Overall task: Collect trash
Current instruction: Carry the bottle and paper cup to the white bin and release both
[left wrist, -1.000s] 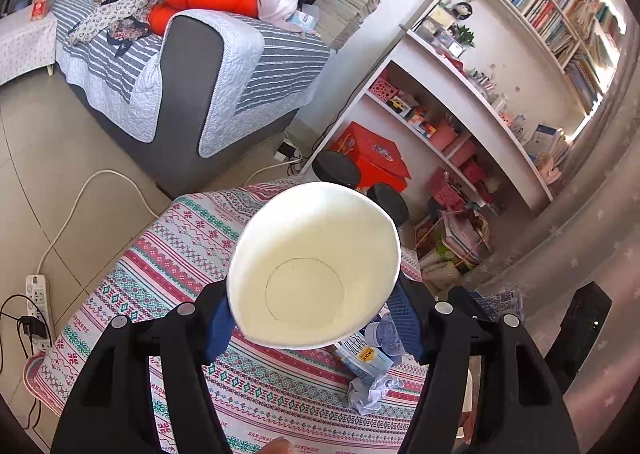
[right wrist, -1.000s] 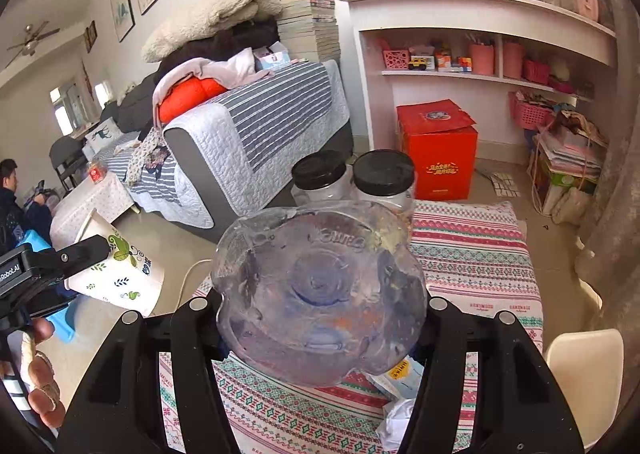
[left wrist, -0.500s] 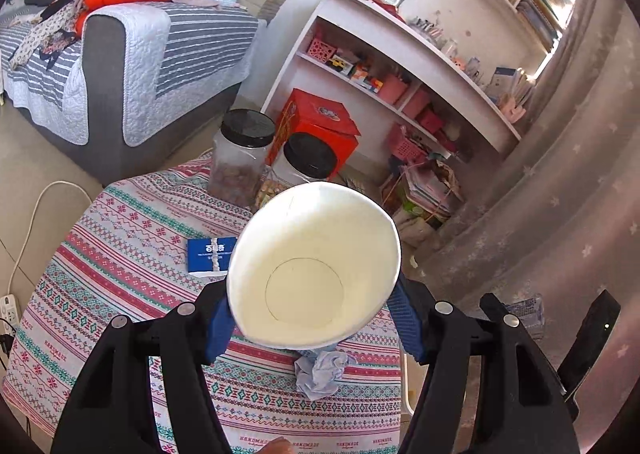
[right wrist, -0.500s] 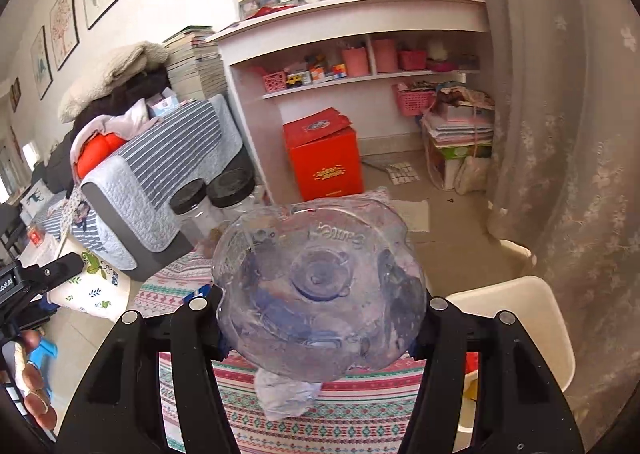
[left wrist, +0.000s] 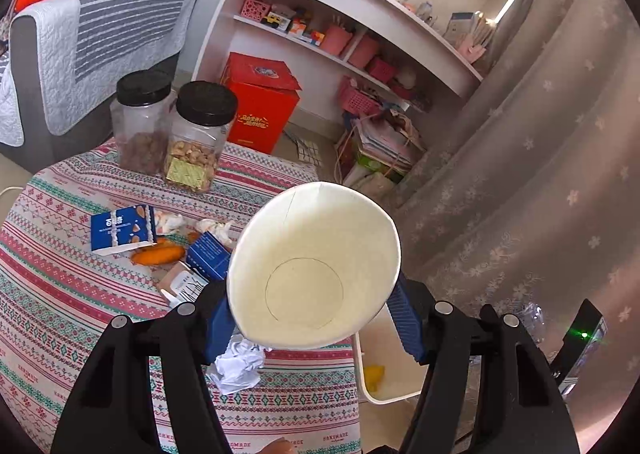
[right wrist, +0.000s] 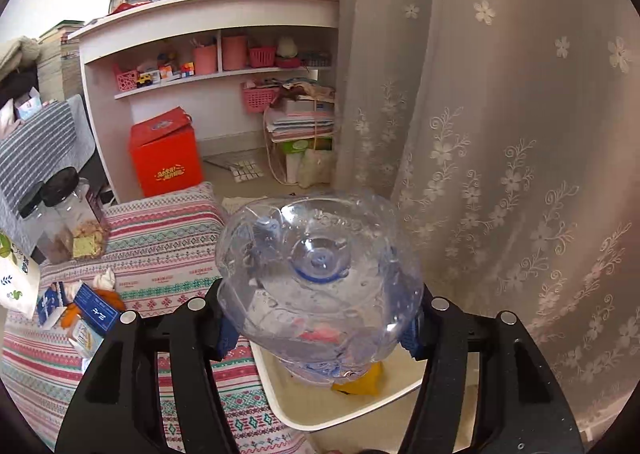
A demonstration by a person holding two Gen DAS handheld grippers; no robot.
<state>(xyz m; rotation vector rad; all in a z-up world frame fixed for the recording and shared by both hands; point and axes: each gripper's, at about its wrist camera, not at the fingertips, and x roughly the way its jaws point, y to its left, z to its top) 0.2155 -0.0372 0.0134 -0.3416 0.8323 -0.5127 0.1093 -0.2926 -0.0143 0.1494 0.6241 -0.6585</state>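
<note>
While the left gripper [left wrist: 316, 328] grips a white paper cup [left wrist: 314, 266], mouth toward the camera, the right gripper [right wrist: 320, 328] clamps a crushed clear plastic bottle [right wrist: 320, 274], jaws tight on its sides, right above the white bin [right wrist: 304, 410] beside the table [right wrist: 168, 238]; a yellow scrap [right wrist: 360, 382] lies inside; cartons and crumpled paper [left wrist: 236, 366] litter the patterned cloth.

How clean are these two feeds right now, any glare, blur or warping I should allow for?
Left wrist view: sharp, heavy fisheye bending the shelf, sunlight blowing out the top right, and the paper cup in the left gripper hiding the centre. Right wrist view: sharp, evenly lit, but the clear plastic bottle in the right gripper smears what lies behind it, including part of the white bin.
</note>
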